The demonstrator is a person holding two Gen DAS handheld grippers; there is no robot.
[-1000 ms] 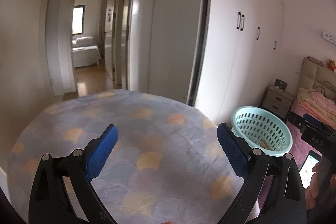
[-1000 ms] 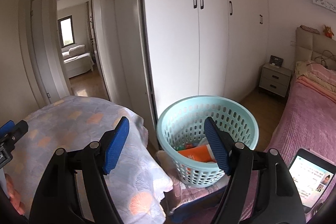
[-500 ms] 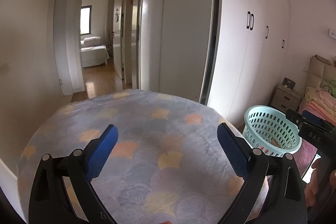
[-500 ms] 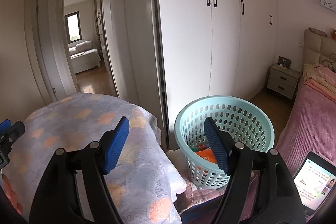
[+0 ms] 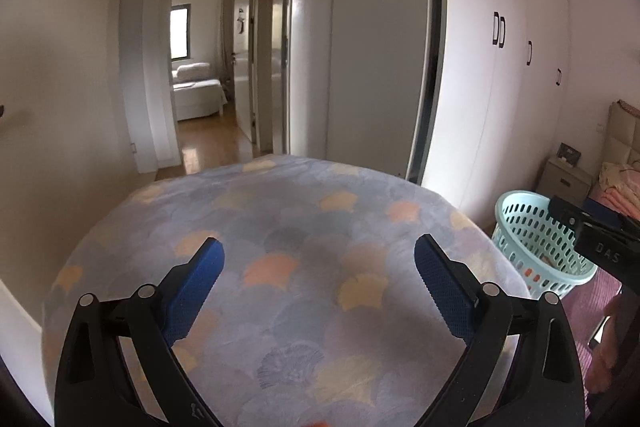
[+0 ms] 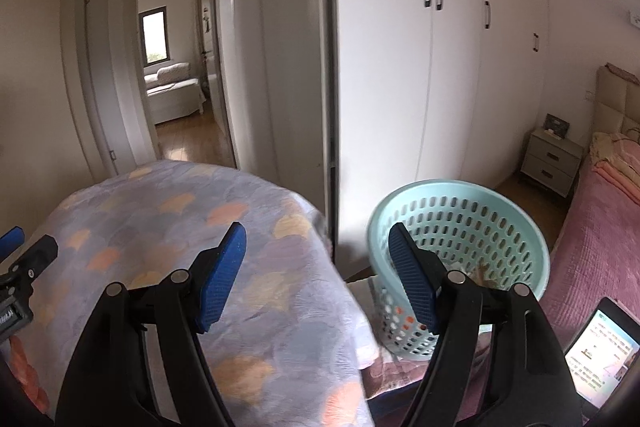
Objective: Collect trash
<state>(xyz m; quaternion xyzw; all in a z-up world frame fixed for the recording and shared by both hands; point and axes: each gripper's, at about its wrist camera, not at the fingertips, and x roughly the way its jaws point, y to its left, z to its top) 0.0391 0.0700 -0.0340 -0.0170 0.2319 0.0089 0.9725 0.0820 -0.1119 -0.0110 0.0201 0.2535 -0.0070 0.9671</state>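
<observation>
Both tools are empty here. The left gripper (image 5: 316, 267) has its jaws apart over the shell-patterned blanket (image 5: 280, 267), and the right gripper (image 6: 316, 259) is spread just as wide, with nothing between its pads. The pale green basket (image 6: 460, 199) stands just beside the blanket's edge, next to the pink bed (image 6: 580, 267). Something orange and brown lies inside it — probably collected trash, though the holes hide most of it. No loose litter shows on the blanket, so this looks like the search step. The next move calls for finding another piece, then bringing open jaws down around it.
</observation>
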